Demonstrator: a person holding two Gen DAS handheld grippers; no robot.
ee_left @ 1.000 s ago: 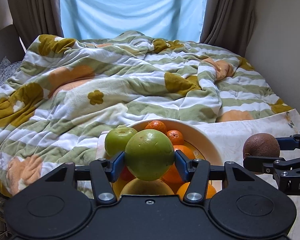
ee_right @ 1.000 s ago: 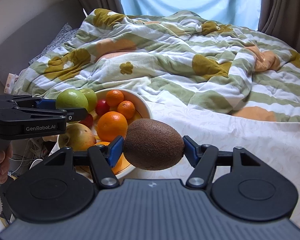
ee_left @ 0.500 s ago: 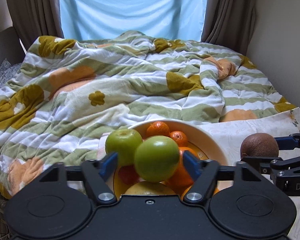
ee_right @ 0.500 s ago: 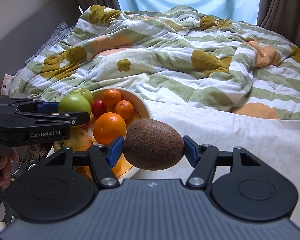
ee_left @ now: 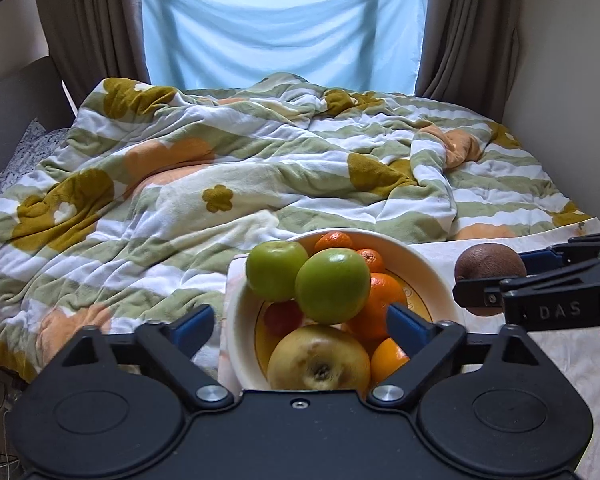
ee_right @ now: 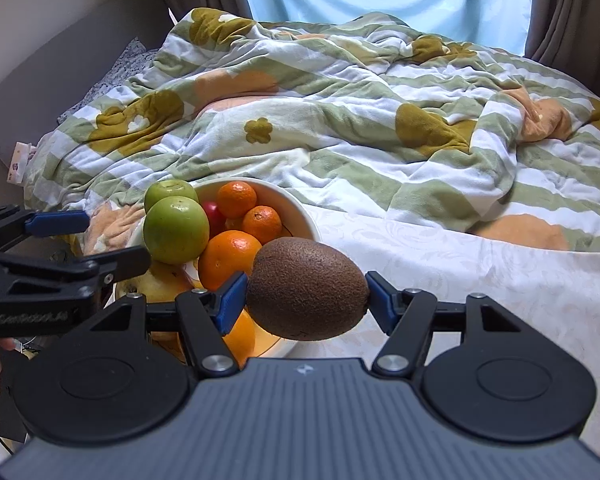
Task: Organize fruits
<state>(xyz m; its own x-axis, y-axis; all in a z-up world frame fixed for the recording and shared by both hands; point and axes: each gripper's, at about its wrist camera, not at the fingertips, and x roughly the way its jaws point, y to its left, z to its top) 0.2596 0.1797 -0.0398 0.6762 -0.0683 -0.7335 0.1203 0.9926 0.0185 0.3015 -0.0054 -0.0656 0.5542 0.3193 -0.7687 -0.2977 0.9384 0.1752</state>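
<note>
A white bowl [ee_left: 432, 268] holds two green apples, oranges, tangerines, a red fruit and a yellow apple [ee_left: 319, 360]. The nearer green apple [ee_left: 333, 285] rests on top of the pile. My left gripper [ee_left: 300, 326] is open and empty just in front of the bowl; it shows at the left of the right wrist view [ee_right: 80, 240]. My right gripper [ee_right: 306, 300] is shut on a brown kiwi [ee_right: 307, 288], held to the right of the bowl [ee_right: 300, 216]. The kiwi also shows in the left wrist view [ee_left: 490, 266].
The bowl stands on a white patterned cloth [ee_right: 480, 280] at the near edge of a bed. A rumpled green-striped flowered blanket [ee_left: 240, 168] covers the bed behind it. Curtains and a window are at the back; a wall [ee_left: 572, 80] is at the right.
My left gripper opened and let go of the green apple, which now rests on the fruit pile in the bowl. The gripper drew back. My right gripper still holds the kiwi.
</note>
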